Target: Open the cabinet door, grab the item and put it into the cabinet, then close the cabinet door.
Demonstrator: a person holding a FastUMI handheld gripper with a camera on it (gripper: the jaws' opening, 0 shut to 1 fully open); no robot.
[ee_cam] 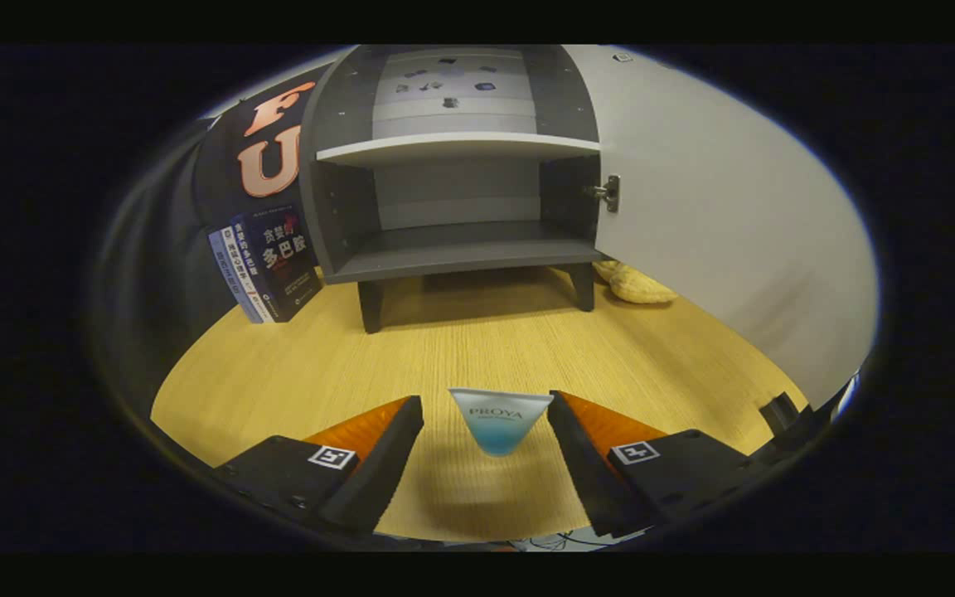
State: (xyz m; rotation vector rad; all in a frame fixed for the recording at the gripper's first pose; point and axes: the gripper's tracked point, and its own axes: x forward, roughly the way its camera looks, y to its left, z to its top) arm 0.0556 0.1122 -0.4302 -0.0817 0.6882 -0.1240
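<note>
tongs (486, 431) spread — small blue-and-white tapered plastic tube (500, 419) upright between fingers, neither touching. dark grey wooden cabinet (453, 178) straight beyond, white door (718, 224) swung open — lower shelf free.

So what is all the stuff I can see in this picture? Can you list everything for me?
cabinet: one, dark grey, standing on the table beyond the fingers
shelf: one, pale, across the cabinet's middle
cabinet door: one, light grey, swung open at the cabinet's right, with a metal hinge
books: a few, dark blue covers, leaning against the cabinet's left side
yellow object: one, on the table under the open door; cannot tell what it is
tube: one, white fading to blue, between the fingers
table: one, light wood
gripper: one, fingers apart either side of the tube, not pressing on it
</note>
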